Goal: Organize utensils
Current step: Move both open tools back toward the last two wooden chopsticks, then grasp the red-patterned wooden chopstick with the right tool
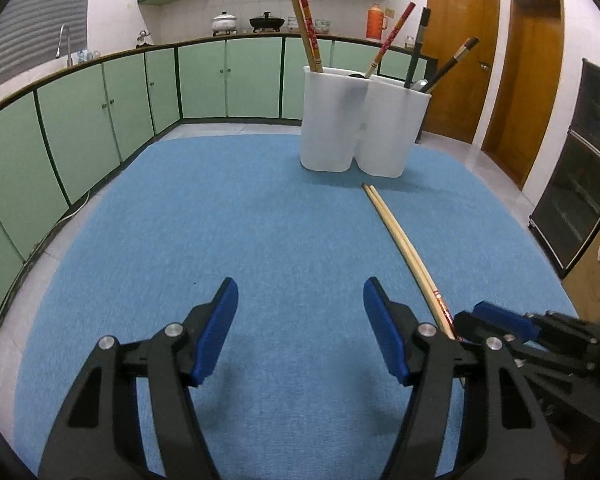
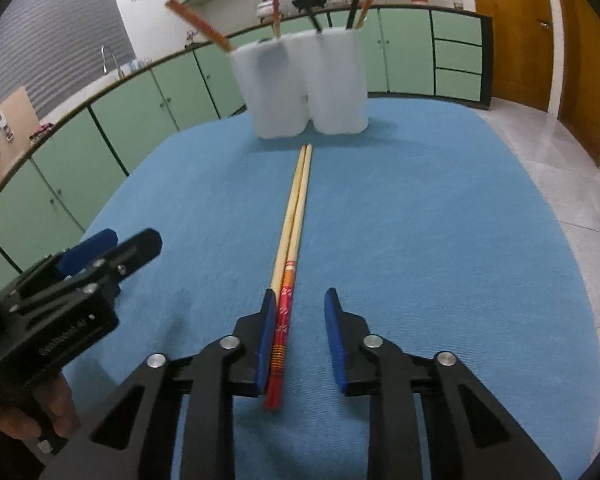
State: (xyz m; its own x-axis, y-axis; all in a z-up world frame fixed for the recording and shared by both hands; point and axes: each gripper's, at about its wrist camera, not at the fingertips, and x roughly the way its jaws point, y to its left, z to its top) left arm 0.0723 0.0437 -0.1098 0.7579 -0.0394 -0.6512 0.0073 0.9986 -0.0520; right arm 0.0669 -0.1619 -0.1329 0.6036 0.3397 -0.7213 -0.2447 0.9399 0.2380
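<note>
The chopsticks (image 2: 290, 240) lie on the blue worktop (image 2: 440, 220), long axis pointing at the white holder (image 2: 304, 84), red ends between the open right claw (image 2: 298, 328), nearer than the open, empty left claw (image 1: 300, 320)

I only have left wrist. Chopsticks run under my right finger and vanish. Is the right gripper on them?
Observer: Not clamped. The right gripper is open, and the chopsticks lie between its fingers, beside the left pad.
Operator: What do the handle ends look like?
Observer: Red patterned ends, flat on the blue mat.
Operator: Where do they point?
Observer: At the gap between the two white holders.
</note>
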